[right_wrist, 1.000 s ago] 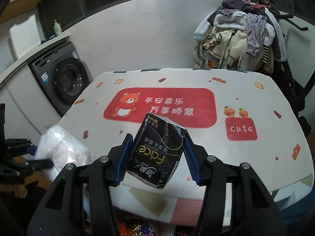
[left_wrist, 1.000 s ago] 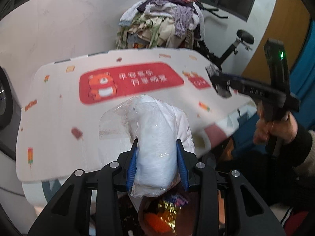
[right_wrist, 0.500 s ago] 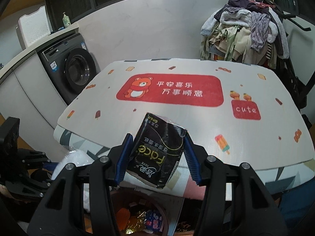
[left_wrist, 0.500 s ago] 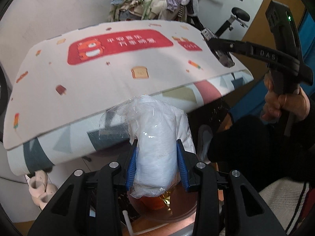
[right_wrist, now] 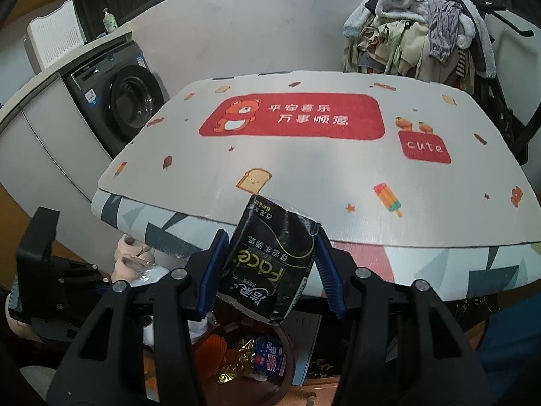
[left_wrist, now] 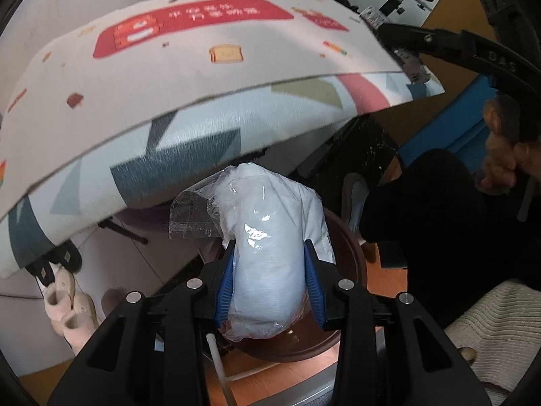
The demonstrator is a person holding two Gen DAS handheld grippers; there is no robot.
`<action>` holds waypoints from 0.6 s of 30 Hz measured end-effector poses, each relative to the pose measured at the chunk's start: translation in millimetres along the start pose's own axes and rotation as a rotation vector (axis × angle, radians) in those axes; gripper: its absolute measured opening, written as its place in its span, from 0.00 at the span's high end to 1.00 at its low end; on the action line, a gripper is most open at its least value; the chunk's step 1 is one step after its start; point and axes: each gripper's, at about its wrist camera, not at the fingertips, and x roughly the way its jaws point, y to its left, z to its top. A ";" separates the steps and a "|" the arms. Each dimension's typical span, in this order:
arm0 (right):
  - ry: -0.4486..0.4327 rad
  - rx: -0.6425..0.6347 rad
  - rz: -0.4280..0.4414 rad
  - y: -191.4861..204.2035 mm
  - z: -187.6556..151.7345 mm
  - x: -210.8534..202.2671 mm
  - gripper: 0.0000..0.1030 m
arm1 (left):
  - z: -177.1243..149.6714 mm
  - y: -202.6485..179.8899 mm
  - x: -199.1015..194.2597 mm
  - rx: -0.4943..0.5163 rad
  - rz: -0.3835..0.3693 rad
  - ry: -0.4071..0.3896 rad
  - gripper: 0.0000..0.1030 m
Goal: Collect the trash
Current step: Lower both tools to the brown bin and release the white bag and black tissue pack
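My left gripper (left_wrist: pixel 269 253) is shut on a white wad in clear plastic wrap (left_wrist: pixel 270 253), held just above a brown round bin (left_wrist: pixel 351 264) on the floor below the table edge. My right gripper (right_wrist: pixel 270 247) is shut on a black tissue pack (right_wrist: pixel 270 264) printed "Face", hanging over the same bin (right_wrist: pixel 287 348), which holds several bright wrappers (right_wrist: pixel 250 355). The left gripper's body (right_wrist: pixel 50 270) shows at the left of the right wrist view. The right gripper's arm (left_wrist: pixel 456 47) crosses the upper right of the left wrist view, with a hand (left_wrist: pixel 500 159) on its handle.
A table (right_wrist: pixel 304 169) with a white mat bearing a red bear banner stands in front. A washing machine (right_wrist: pixel 125 101) is at the left and a clothes pile (right_wrist: pixel 422 27) behind. Pink slippers (left_wrist: pixel 67 304) lie on the floor. A dark-clad leg (left_wrist: pixel 422 209) is beside the bin.
Both grippers have drawn back from over the table and sunk below its front edge, toward the bin. The left one has tipped down more. Each keeps its load.
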 end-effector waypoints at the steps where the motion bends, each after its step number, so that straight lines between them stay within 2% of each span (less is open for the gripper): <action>1: 0.003 -0.001 0.000 0.3 -1.0 0.9 0.49 | -1.3 -0.1 3.0 0.000 -0.002 0.009 0.64; 12: 0.028 -0.014 0.015 6.4 -6.8 9.2 0.49 | -5.6 -2.1 18.1 -0.007 -0.019 0.043 0.62; 17: 0.038 -0.017 0.018 8.2 -11.0 12.1 0.49 | -6.2 -2.1 19.9 -0.019 -0.040 0.039 0.56; 18: 0.040 -0.019 0.019 8.3 -11.1 12.6 0.49 | -6.1 -1.5 17.0 -0.025 -0.054 0.025 0.50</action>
